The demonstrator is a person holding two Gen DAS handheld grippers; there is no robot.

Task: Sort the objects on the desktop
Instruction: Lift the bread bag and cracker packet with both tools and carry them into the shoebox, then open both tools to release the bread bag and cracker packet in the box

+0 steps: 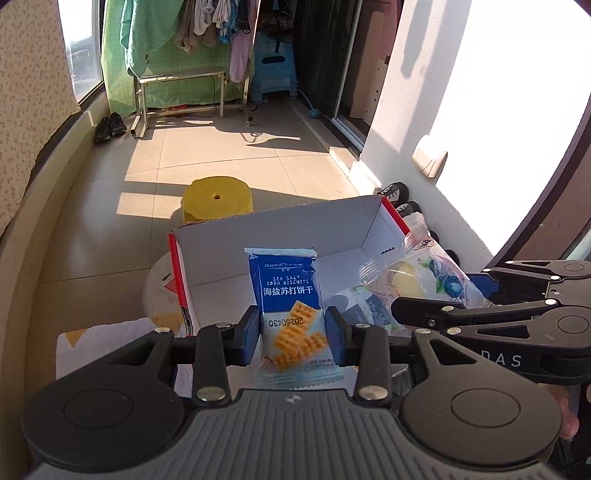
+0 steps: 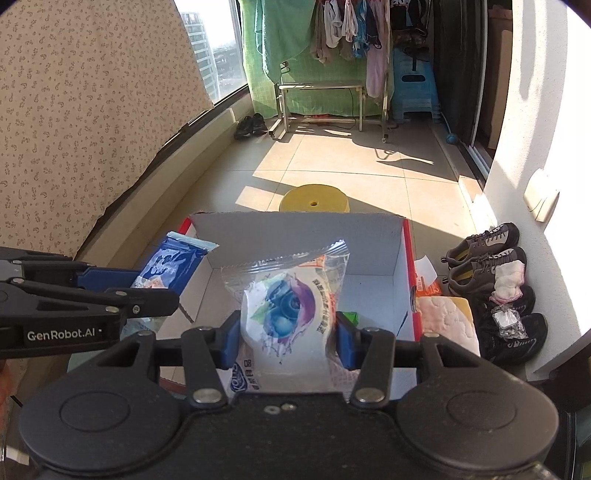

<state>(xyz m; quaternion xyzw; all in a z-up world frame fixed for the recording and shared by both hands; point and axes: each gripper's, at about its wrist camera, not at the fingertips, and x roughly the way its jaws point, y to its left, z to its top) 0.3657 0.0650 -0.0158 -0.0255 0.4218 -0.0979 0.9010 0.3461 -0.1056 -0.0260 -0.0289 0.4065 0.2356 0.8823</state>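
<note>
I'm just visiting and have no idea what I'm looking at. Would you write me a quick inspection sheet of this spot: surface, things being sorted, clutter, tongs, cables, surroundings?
Surface: patterned cloth under an open white box; table barely visible.
Job's things: blue biscuit packet and blueberry snack bag, both held over the box; something green lies inside it.
Clutter: quilted pad beside the box.
Tongs: left tongs shut on the biscuit packet; right tongs shut on the snack bag.
Cables: a cord on the floor under the far rack.
Surroundings: sunlit tiled balcony, yellow stool, shoes by the wall, hanging laundry, blue stools.
</note>
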